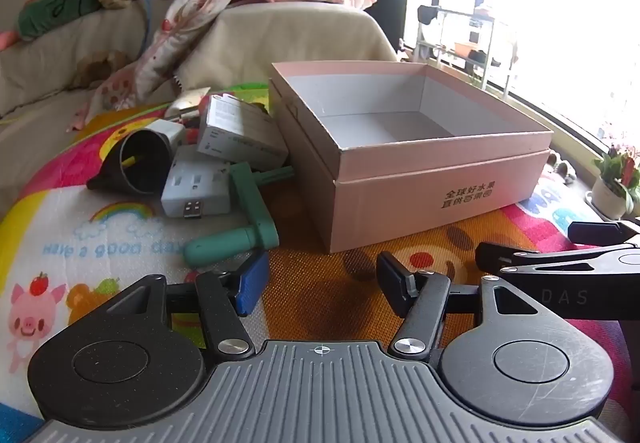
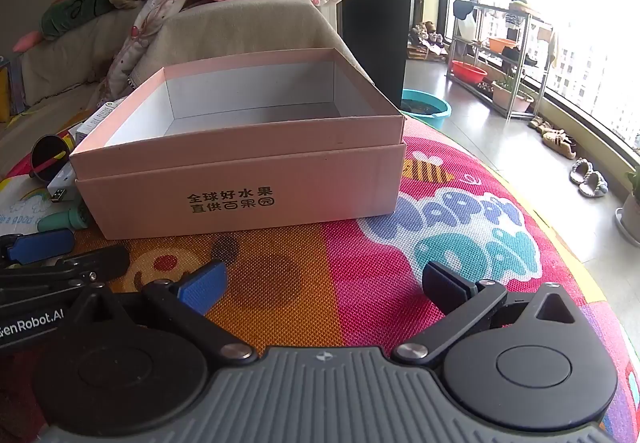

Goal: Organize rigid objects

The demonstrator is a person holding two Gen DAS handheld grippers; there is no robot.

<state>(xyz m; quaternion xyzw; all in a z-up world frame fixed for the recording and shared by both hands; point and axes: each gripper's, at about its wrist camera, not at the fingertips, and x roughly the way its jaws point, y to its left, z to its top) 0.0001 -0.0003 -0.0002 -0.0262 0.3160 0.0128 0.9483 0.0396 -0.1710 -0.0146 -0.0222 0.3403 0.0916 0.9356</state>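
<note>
The pile of rigid things lies on the mat (image 1: 360, 267) to the left of the box (image 1: 420, 163), and that side belongs to the left gripper (image 1: 320, 285): in its own view the clutter sits ahead and to the left of its jaws, while the box fills the middle and right. Nearest is the green handle (image 1: 244, 227), its rounded grip end just beyond the blue pad of the left finger, its long axis running up and away from the jaws toward the box wall, with a cross bar at the far end. Behind it lie the white adapter (image 1: 196, 187), USB plug facing the camera, the dark funnel (image 1: 136, 163) on its side with its mouth toward the camera, and a white carton (image 1: 240, 131) tilted against the heap. The box is open at the top and, as far as its floor shows, holds nothing yet. Both pairs of jaws stand wide apart and grip nothing. The right gripper (image 2: 328, 283) is squared to the printed front wall of the box, with only bare mat between its fingers; the pile shows merely at the left edge of its view, past the box corner. So the left hand looks the better placed for a first pick, probably needing a swing leftward and a little forward, perhaps with a turn of the wrist so the pads close across the handle. Both grippers tilt downward toward the mat, side by side, the left one's finger showing at the right gripper's left
</note>
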